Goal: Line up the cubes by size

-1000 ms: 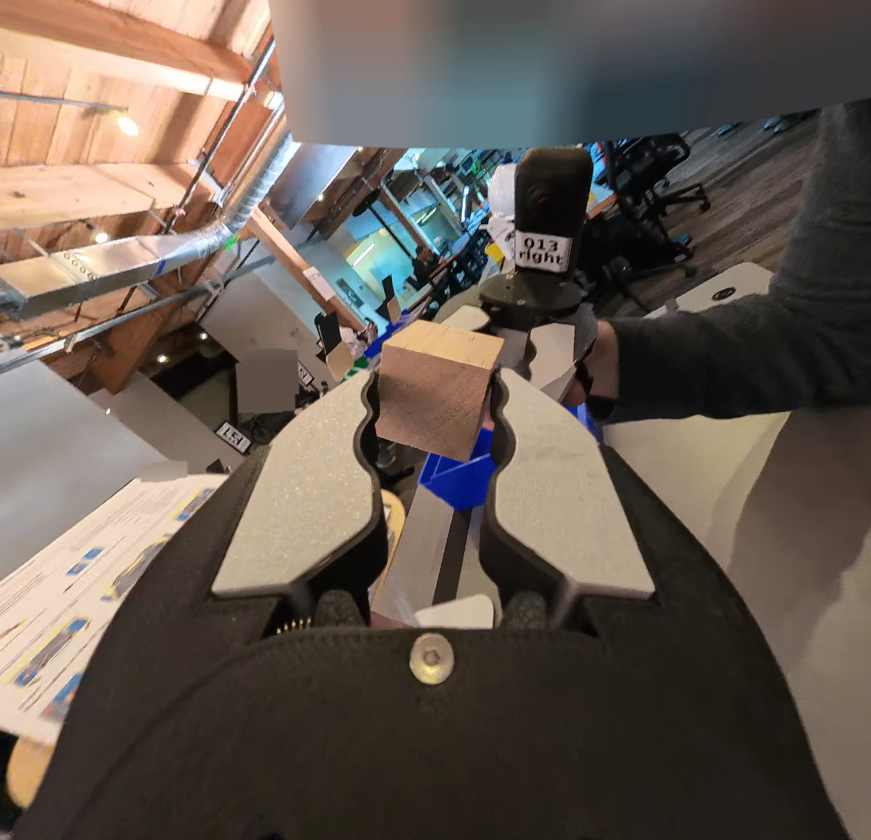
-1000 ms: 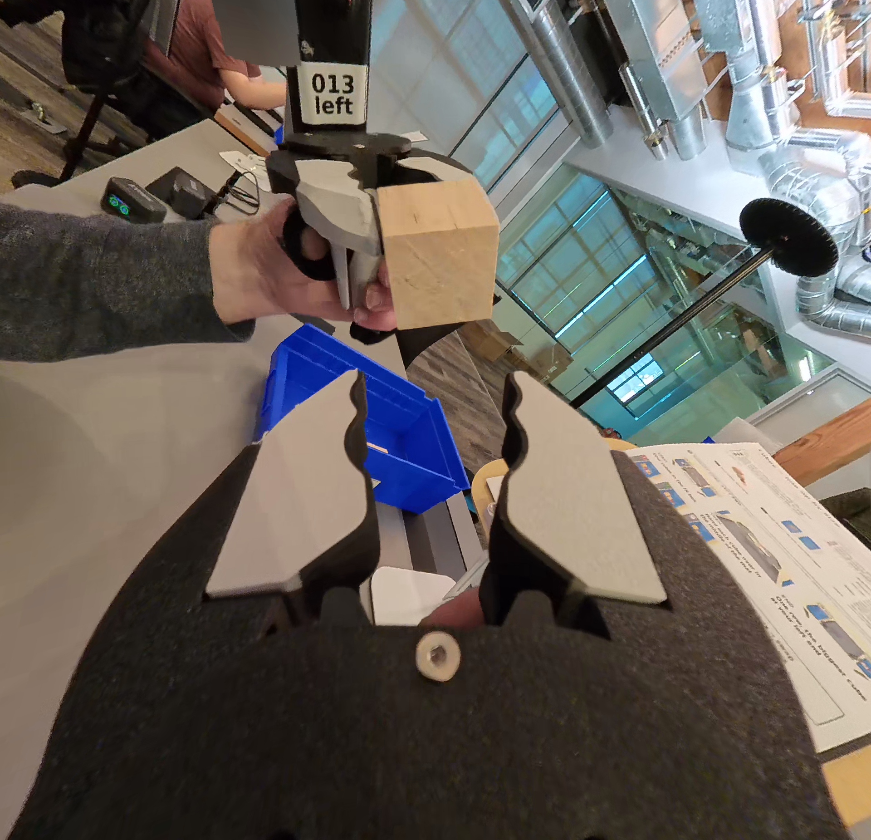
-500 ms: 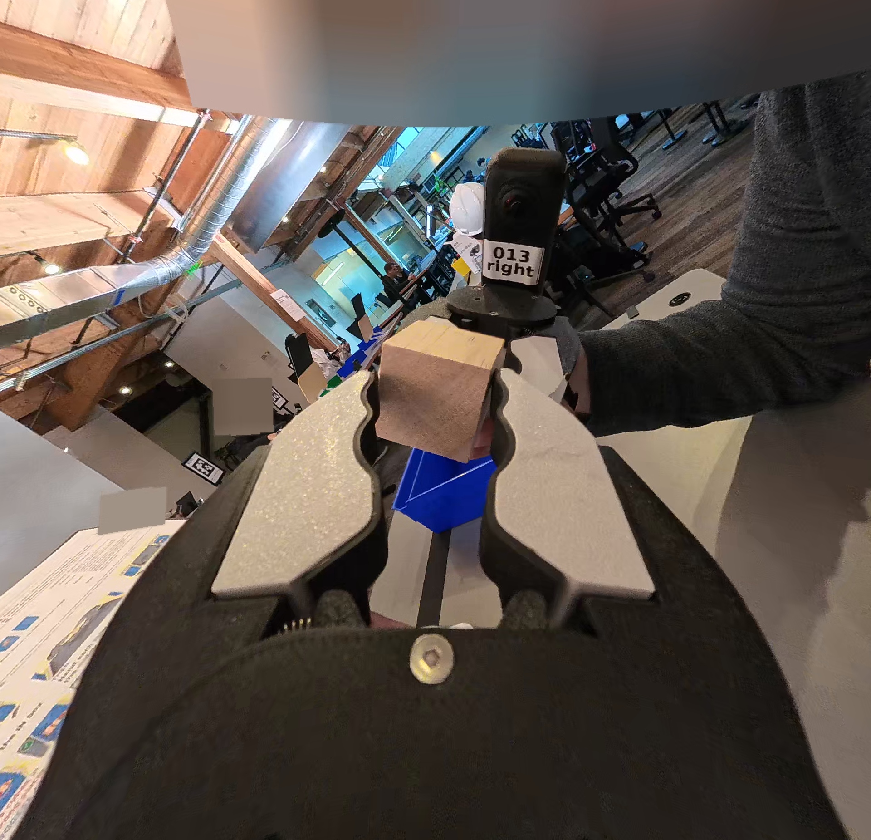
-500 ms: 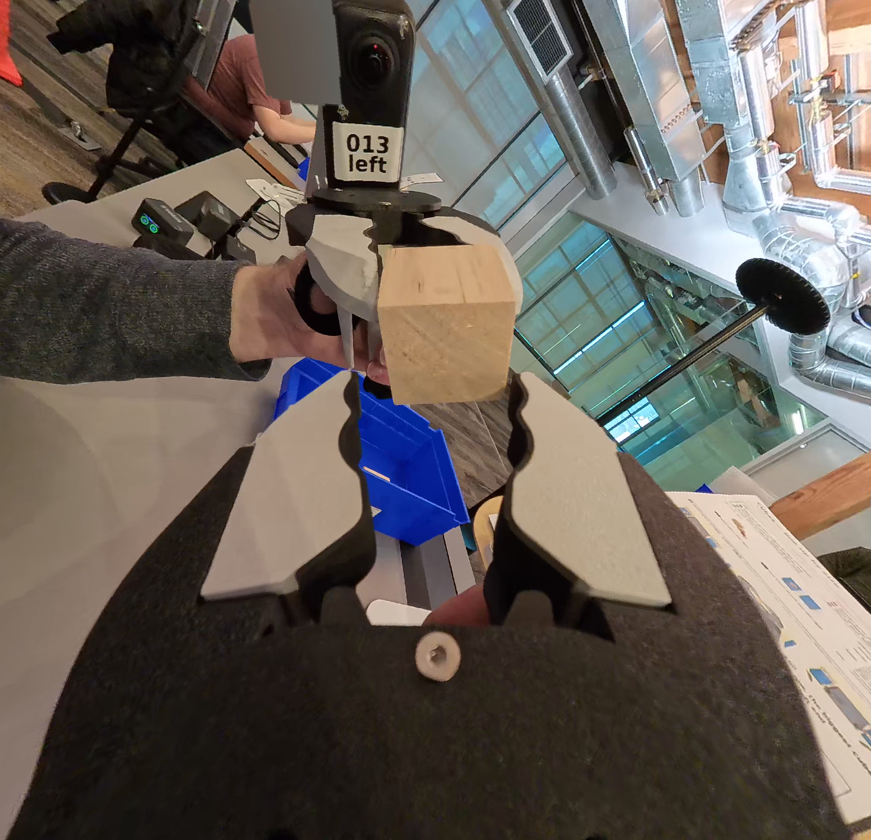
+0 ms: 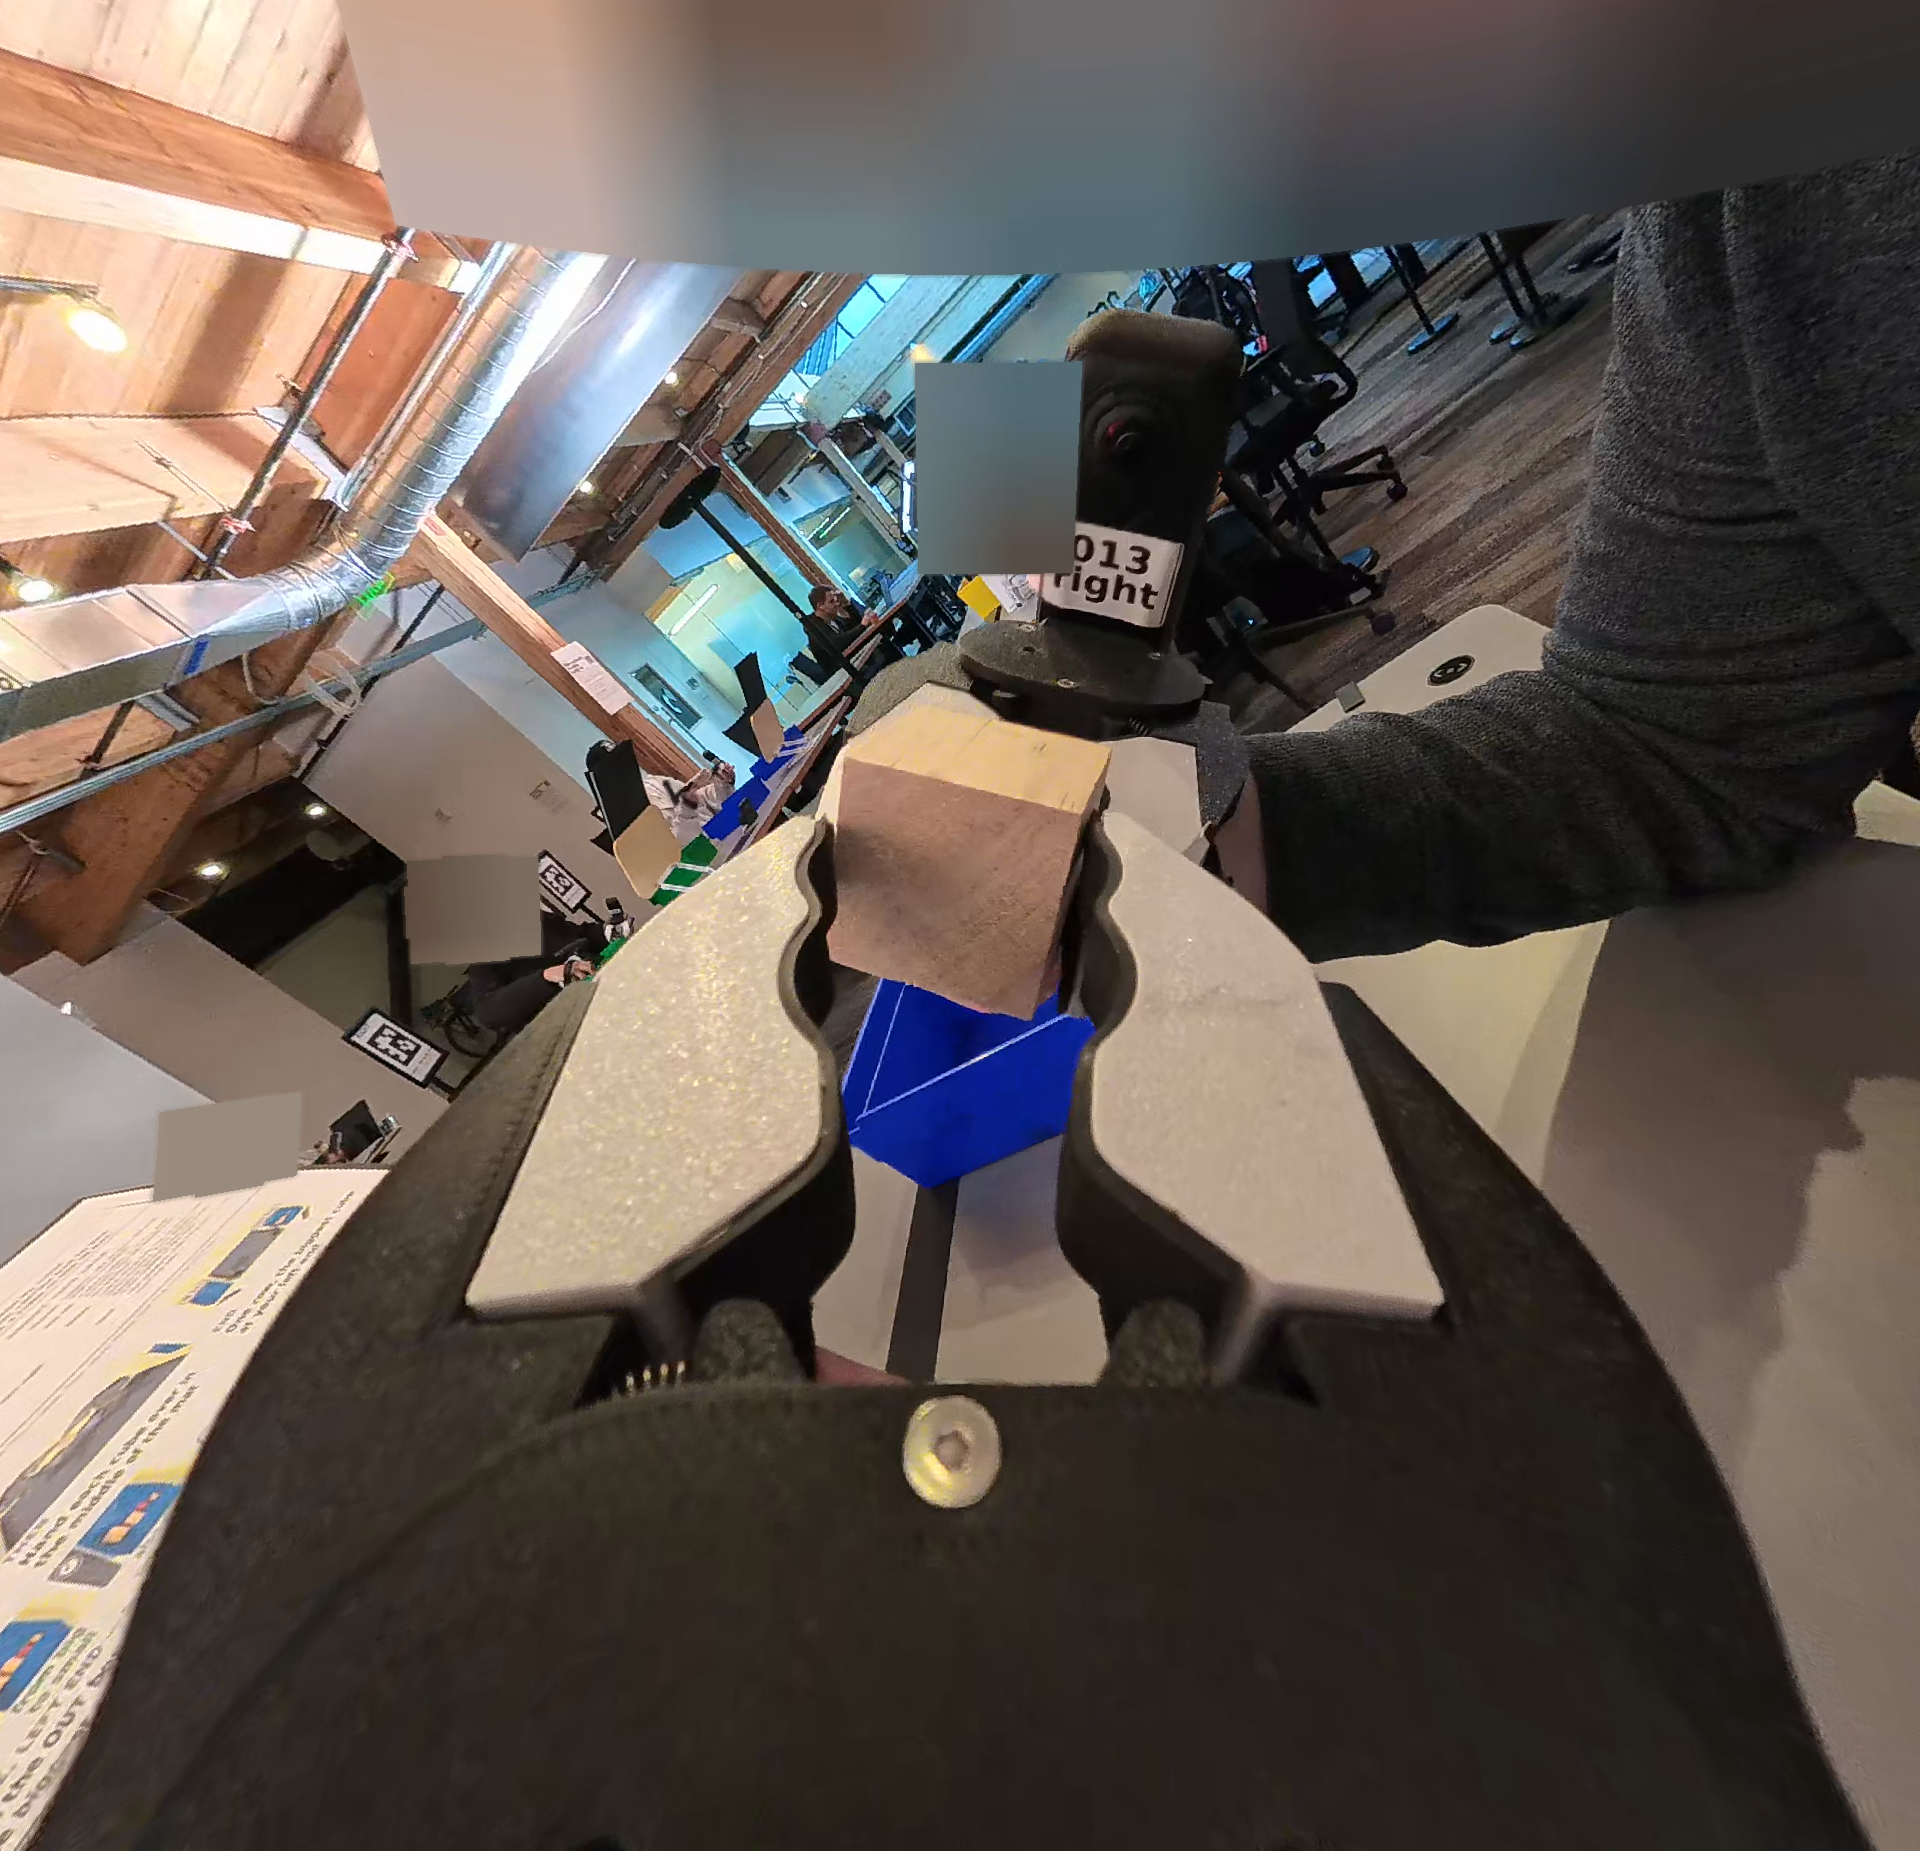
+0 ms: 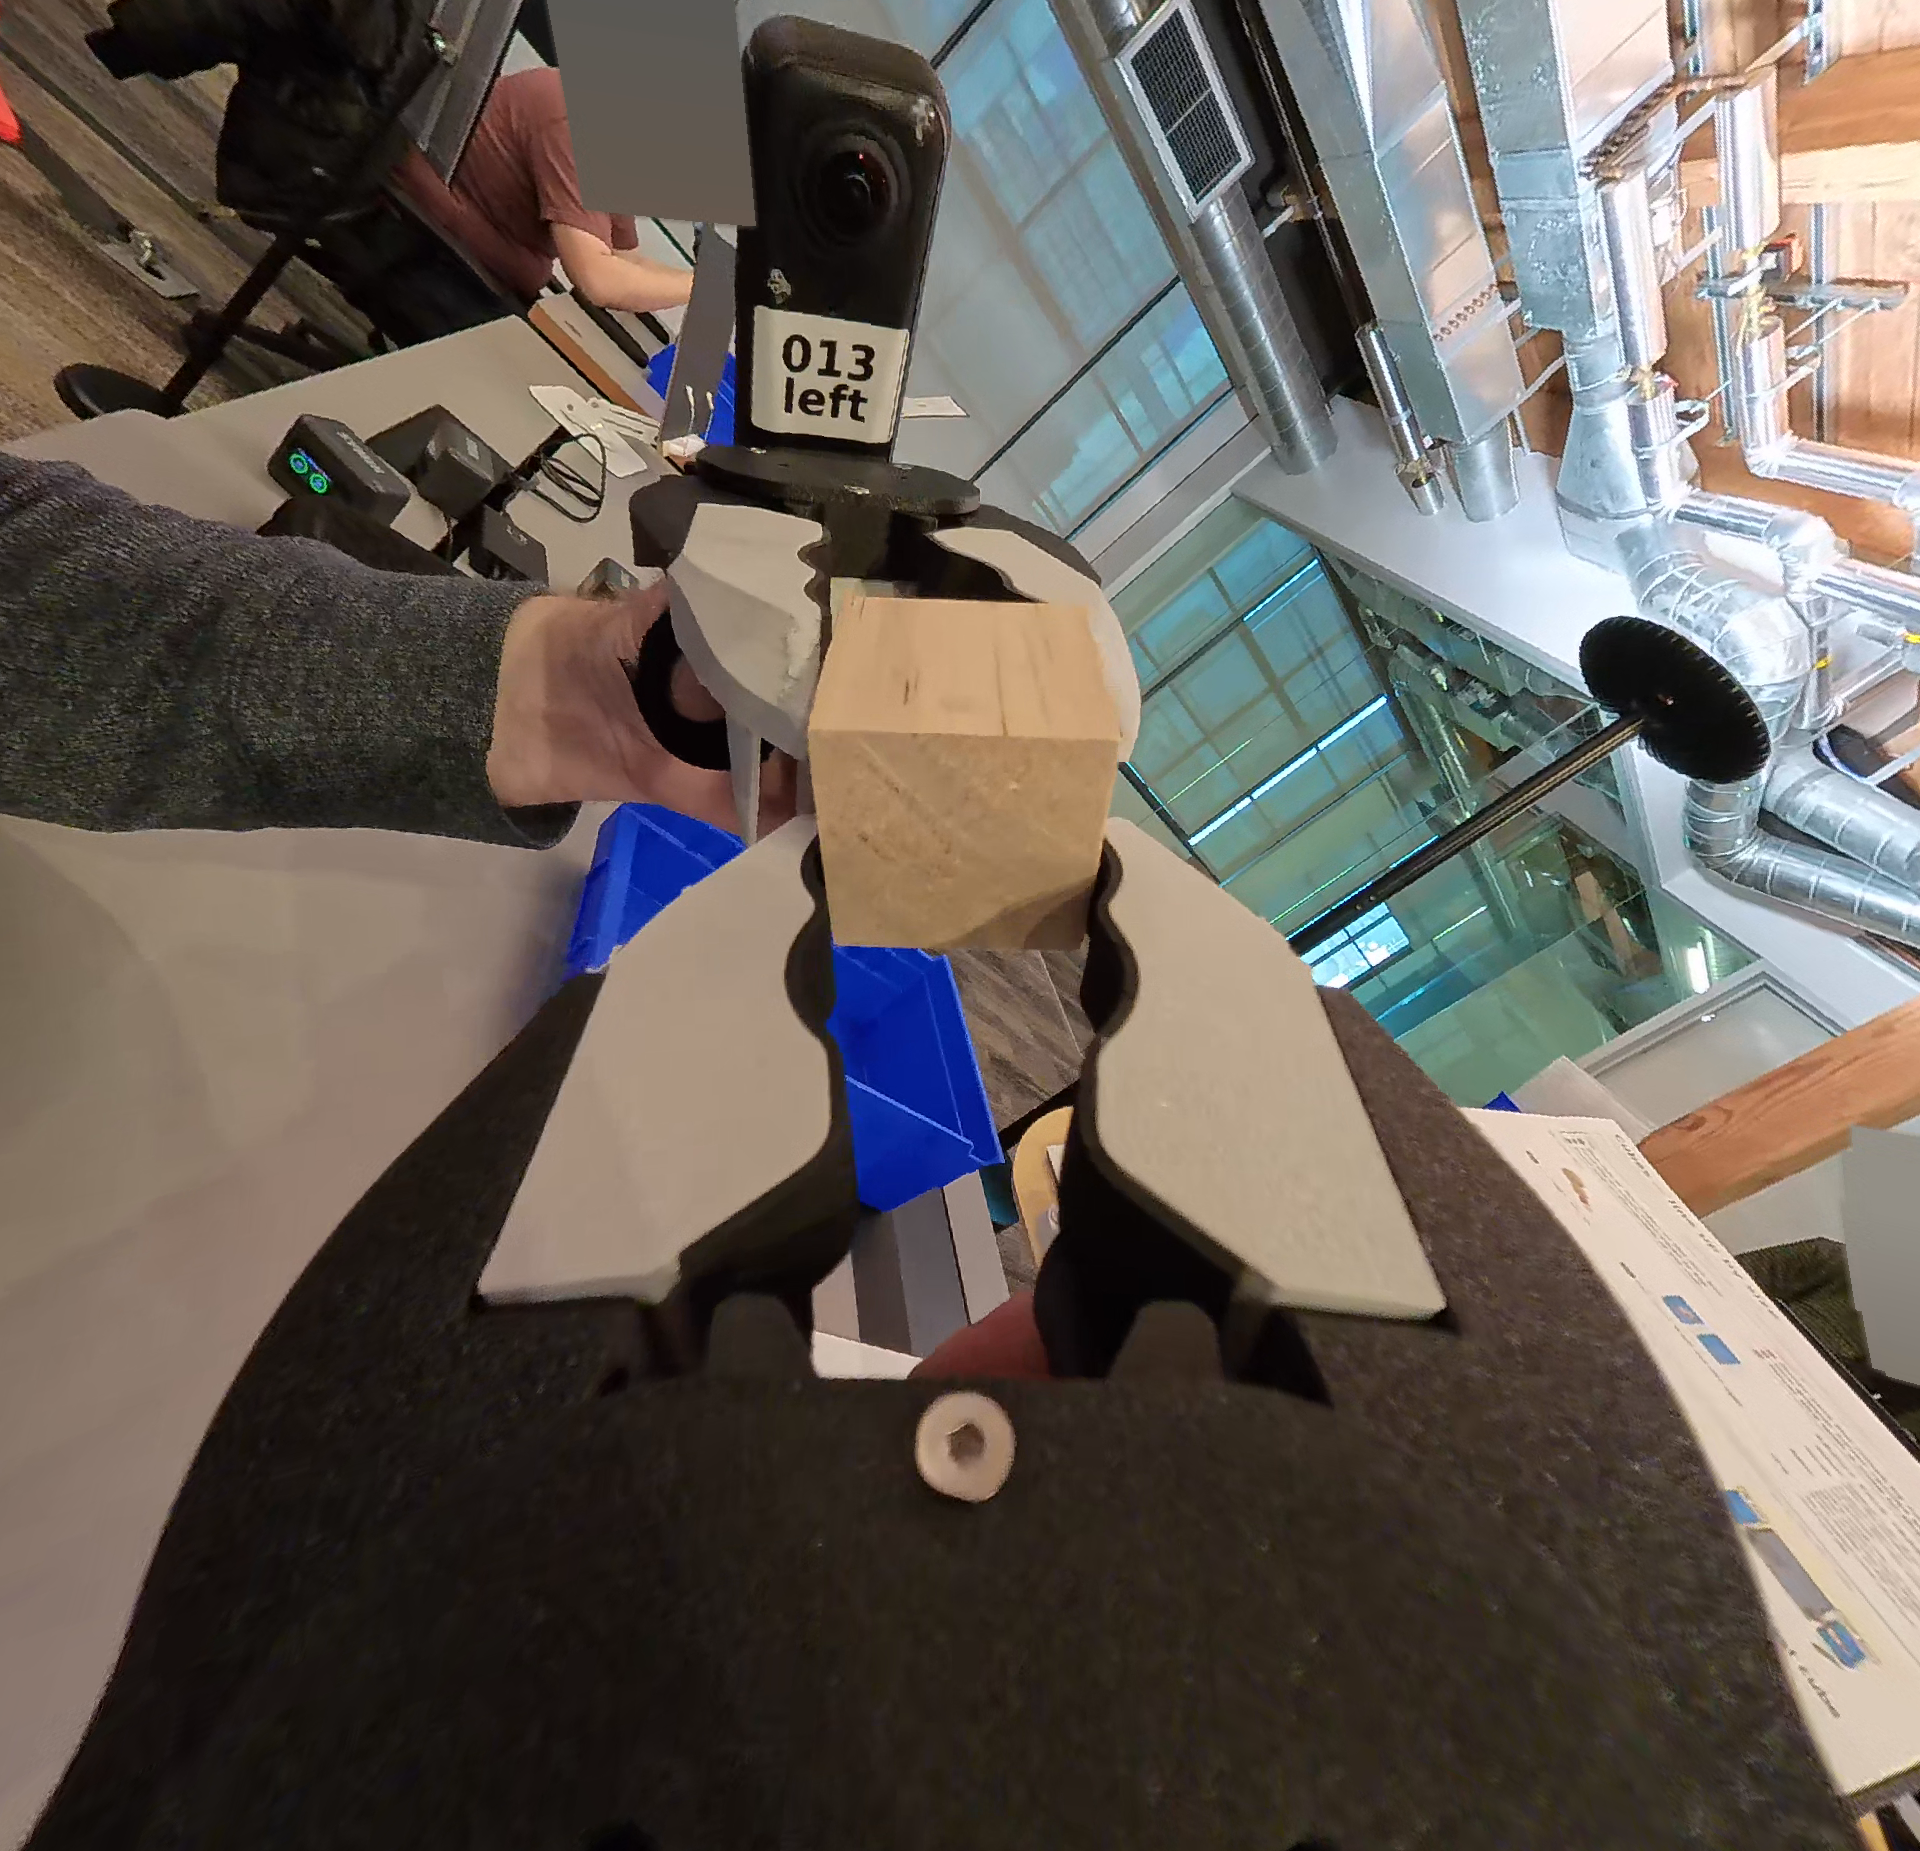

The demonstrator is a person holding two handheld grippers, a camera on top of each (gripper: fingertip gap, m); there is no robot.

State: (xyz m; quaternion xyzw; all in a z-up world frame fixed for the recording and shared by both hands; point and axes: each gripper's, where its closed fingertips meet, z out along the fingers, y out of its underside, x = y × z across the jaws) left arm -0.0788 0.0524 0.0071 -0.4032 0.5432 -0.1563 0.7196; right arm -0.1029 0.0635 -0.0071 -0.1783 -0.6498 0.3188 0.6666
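A single pale wooden cube (image 5: 961,882) was held in the air between the two hand-held grippers, which faced each other tip to tip. In the left wrist view, the left hand-held gripper (image 5: 956,902) was closed on the cube, whose shaded near face was framed by the two grey fingers (image 5: 717,991), both pressed against its sides. In the right wrist view, the right hand-held gripper (image 6: 961,897) was likewise closed on the same cube (image 6: 961,814), its grey fingers (image 6: 1216,1053) set against the left and right sides of the lit near face. Each hand-held gripper therefore gripped the cube from an opposite end. Just below and beyond the fingertips, a blue bin (image 5: 961,1095) was seen standing on the grey counter (image 5: 1714,1126); in the right wrist view the same bin (image 6: 914,1084) lay under the cube and slightly to the left. Directly behind the cube, the opposing hand-held gripper was seen with a black camera (image 6: 836,212) mounted upright on top of it, and it was grasped by a hand (image 6: 582,700) coming out of a dark grey sleeve (image 6: 229,648). A printed instruction sheet (image 6: 1714,1386) lay to the right of the right hand-held gripper. Farther off, small black devices (image 6: 343,471) rested on the counter to the left. In the distance, silver ducts (image 6: 1558,191), wooden ceiling beams (image 5: 187,180) and large glass windows (image 6: 1299,741) were visible.
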